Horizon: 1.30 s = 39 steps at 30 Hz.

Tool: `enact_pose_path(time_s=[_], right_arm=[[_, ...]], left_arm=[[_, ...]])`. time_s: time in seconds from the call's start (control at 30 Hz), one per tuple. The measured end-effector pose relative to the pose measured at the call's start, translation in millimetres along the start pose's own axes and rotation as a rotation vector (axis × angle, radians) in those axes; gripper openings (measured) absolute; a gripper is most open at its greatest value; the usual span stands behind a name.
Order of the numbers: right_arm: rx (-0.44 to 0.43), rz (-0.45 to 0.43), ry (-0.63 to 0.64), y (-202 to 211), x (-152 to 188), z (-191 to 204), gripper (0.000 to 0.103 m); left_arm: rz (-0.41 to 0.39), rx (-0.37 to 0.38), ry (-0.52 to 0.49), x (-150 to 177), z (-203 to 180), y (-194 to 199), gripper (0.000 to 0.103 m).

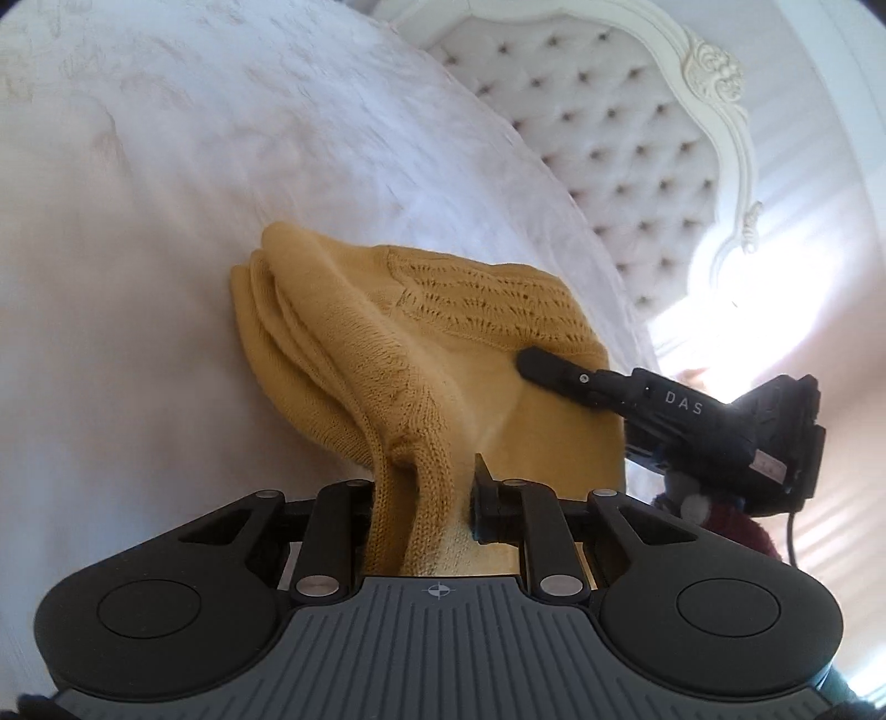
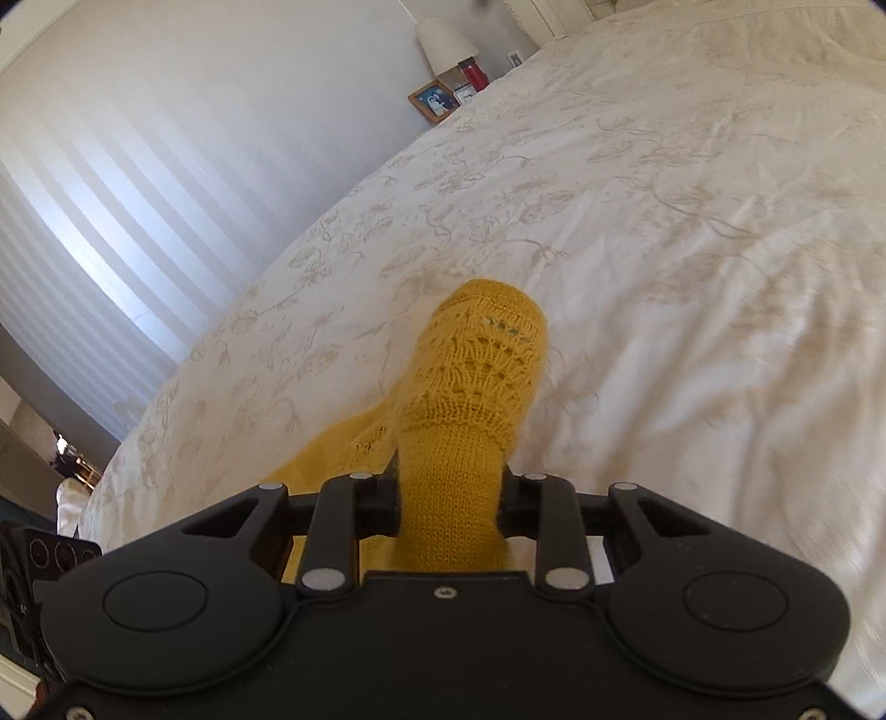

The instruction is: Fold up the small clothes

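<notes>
A mustard-yellow knitted garment (image 1: pixel 421 332) lies bunched on the white bedspread (image 1: pixel 166 221), part of it lifted off the cover. The left gripper (image 1: pixel 423 493) pinches a ribbed edge of it; the knit fills the gap between the fingers and hides the near one almost wholly. The right gripper (image 2: pixel 451 493) is clamped on another stretch of the same knit, whose lacy band stands up ahead of the fingers; the pads themselves are buried in wool. From the left view the right tool's finger presses against the cloth, its far side concealed. A tufted headboard (image 1: pixel 620 144) rises behind, washed out by glare. Far off, a lamp (image 2: pixel 446 44) and a framed photo (image 2: pixel 434 101) are too small to read.
</notes>
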State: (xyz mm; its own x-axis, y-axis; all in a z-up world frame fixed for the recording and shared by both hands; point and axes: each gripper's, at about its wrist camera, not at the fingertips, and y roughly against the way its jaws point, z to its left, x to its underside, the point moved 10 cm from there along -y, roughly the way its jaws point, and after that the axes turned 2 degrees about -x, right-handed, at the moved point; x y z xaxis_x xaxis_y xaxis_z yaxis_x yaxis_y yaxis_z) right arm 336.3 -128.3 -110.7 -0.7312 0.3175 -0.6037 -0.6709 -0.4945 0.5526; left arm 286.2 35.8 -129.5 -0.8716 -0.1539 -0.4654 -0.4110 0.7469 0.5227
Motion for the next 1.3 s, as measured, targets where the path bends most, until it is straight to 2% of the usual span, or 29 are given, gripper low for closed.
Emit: enact_pose_path(time_s=[0.17,0.3,0.37,0.43,0.47,0.5,0.57,0.67,0.83,1.0,1.1,1.17,1.23,1.3], right_arm=[[0.006,0.012,-0.024,56,34,-5,0.038],[0.057,0.050,-0.040,83,63,-25,0.039],[0.103,0.061,-0.051,89,78,-43,0.041],[0.188,0.069,-0.033,89,92,-66,0.046],[0.218,0.066,-0.034,88,96,-76,0.054],[0.234,0.052,-0.051,90,100,-87,0.059],[0.205,0.018,-0.109,94,104,-98,0.062],[0.158,-0.004,-0.155,105,111,-98,0.064],[0.134,0.044,-0.145,126,149,-94,0.064],[0.155,0.102,-0.144,144,175,-98,0.063],[0.164,0.117,-0.141,153,174,-95,0.066],[0.152,0.050,-0.106,164,163,-85,0.069],[0.158,-0.023,-0.052,169,145,-75,0.074],[0.185,-0.068,0.013,166,128,-68,0.077]], left_arm=[[0.038,0.019,-0.027,44,-35,4,0.021],[0.089,0.008,0.001,88,-47,-2,0.022],[0.121,-0.033,0.042,107,-41,-12,0.024],[0.167,-0.139,0.050,125,-26,-22,0.026],[0.182,-0.174,0.044,133,-18,-24,0.028],[0.181,-0.171,0.050,137,-14,-24,0.028],[0.172,-0.167,0.086,135,-9,-19,0.028],[0.188,-0.203,0.088,131,-6,-17,0.030],[0.226,-0.288,-0.054,144,-17,-14,0.035],[0.264,-0.320,-0.134,160,-21,1,0.042],[0.232,-0.350,-0.217,162,-30,15,0.043],[0.151,-0.351,-0.297,154,-43,24,0.047],[0.041,-0.367,-0.373,139,-55,29,0.063],[-0.040,-0.391,-0.412,122,-61,26,0.067]])
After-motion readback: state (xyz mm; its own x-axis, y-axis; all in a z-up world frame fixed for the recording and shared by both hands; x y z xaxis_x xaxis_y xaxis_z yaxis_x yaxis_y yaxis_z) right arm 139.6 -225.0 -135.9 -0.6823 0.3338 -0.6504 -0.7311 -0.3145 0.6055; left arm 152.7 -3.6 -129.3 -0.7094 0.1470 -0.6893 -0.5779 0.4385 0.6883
